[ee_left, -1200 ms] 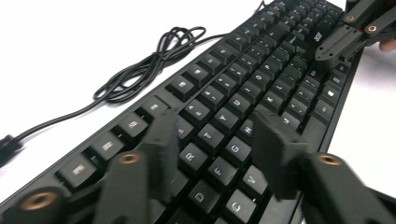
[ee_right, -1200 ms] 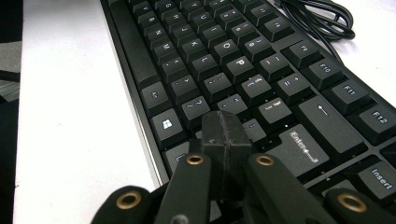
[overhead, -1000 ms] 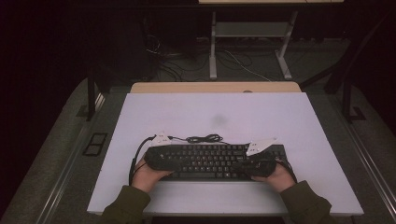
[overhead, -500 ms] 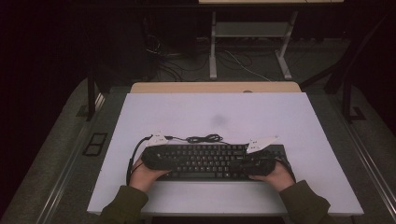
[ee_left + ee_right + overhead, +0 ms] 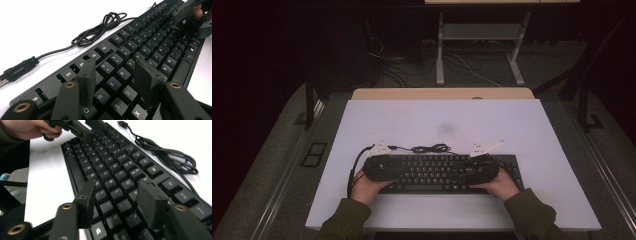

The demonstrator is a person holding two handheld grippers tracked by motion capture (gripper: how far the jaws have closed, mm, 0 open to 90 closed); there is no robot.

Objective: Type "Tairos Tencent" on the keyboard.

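Left tongs [image 5: 113, 75] | jaws just narrowed, half spread over the letter keys, pinching nothing || Right tongs [image 5: 116, 195] | we'd just let them open, gap empty; looked like a key press finishing || Keyboard [image 5: 437, 172] | flat on the white surface [image 5: 512, 125] near us, cable [image 5: 429, 148] coiled behind || Containers | none.

High view dim, dark surrounds, table [image 5: 512, 125] lit pale; both close views bright, near foreground soft, bg blurred
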